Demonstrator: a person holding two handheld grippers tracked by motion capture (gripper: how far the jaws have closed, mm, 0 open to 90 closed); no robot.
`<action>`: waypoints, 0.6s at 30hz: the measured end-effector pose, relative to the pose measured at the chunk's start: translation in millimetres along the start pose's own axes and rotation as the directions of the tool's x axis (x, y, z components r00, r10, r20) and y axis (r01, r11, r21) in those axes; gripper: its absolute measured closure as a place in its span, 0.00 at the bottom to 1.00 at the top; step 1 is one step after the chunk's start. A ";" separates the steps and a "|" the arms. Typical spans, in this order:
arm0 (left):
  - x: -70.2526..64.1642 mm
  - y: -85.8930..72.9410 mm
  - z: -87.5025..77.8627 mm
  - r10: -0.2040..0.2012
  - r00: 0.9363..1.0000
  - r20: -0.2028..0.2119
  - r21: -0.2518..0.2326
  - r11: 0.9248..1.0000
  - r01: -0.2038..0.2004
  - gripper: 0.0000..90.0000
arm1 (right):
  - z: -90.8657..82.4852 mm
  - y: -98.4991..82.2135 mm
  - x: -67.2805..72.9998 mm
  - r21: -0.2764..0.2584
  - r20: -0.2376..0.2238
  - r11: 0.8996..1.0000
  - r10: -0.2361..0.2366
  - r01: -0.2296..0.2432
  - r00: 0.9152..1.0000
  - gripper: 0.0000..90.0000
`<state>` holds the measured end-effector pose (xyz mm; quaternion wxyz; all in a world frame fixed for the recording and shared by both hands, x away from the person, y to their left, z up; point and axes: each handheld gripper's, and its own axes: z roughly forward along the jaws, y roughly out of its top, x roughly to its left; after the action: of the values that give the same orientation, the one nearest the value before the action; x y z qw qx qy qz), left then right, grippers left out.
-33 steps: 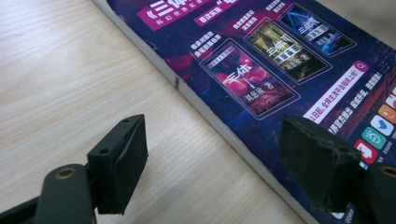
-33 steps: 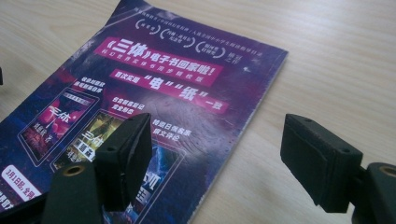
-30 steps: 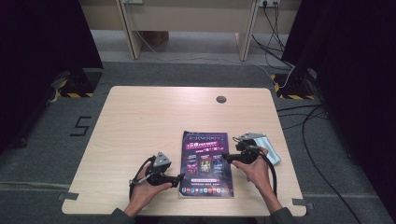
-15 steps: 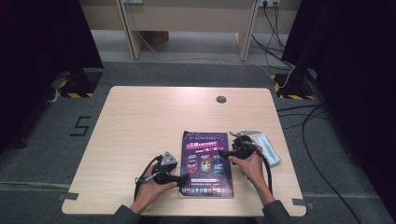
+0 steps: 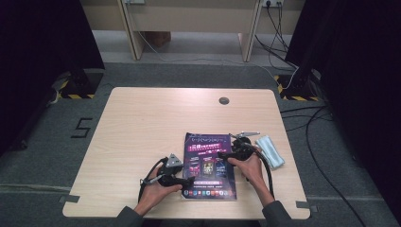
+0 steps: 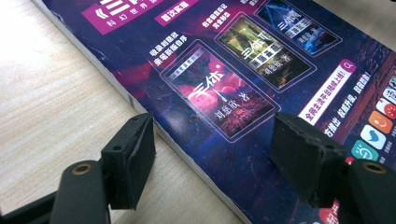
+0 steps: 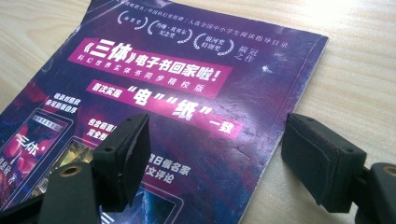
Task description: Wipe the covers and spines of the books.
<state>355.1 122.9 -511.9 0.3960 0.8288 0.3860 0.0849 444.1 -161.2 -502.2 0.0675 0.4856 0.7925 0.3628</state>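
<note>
A dark purple magazine (image 5: 208, 165) with pink banners and Chinese print lies flat on the wooden table (image 5: 151, 127), near its front edge. My left gripper (image 5: 187, 181) is at the magazine's left edge. In the left gripper view it (image 6: 212, 154) stands open, one jaw over bare wood and the other over the cover (image 6: 261, 56), after closing a little. My right gripper (image 5: 224, 154) is at the right edge. In the right gripper view it (image 7: 217, 158) is open and has just widened slightly, straddling the cover's edge (image 7: 280, 116). Neither pair of pads presses on the magazine.
A pale blue-white soft packet (image 5: 270, 151) lies just right of the right hand. A round cable hole (image 5: 223, 100) sits near the table's far edge. Cables run over the floor at the right, and dark curtains hang on both sides.
The left gripper has slid right up to the magazine's left edge. The right gripper has come down and left onto the right edge.
</note>
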 end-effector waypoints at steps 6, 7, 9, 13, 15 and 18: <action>-0.2 0.0 0.1 0.008 1.000 0.001 0.000 1.000 -0.008 0.34 | -0.1 -1.1 -1.4 -0.021 -0.035 0.998 0.060 -0.061 0.998 0.23; -0.2 0.1 0.1 0.010 1.000 0.003 0.002 1.000 -0.010 0.34 | -0.7 -1.4 -1.8 -0.019 -0.039 0.998 0.066 -0.067 0.997 0.23; -1.3 0.2 0.0 0.013 1.000 -0.002 0.005 1.000 -0.013 0.34 | -2.5 -3.2 -3.9 -0.026 -0.074 0.993 0.112 -0.114 0.991 0.24; -2.4 0.2 -0.2 0.013 1.000 -0.005 0.007 1.000 -0.013 0.35 | -5.5 -7.2 -8.9 -0.039 -0.127 0.982 0.178 -0.184 0.976 0.29; -2.4 0.2 -0.2 0.014 1.000 -0.005 0.007 1.000 -0.014 0.35 | -7.3 -9.9 -11.5 -0.044 -0.148 0.977 0.201 -0.209 0.968 0.32; -2.3 0.3 -0.3 0.016 1.000 -0.004 0.008 1.000 -0.015 0.35 | -10.0 -12.6 -13.1 -0.037 -0.159 0.974 0.213 -0.222 0.964 0.35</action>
<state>353.5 121.3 -511.1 0.3913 0.8331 0.3807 0.0884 437.2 -180.3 -506.2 -0.0207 0.5383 0.7269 0.4260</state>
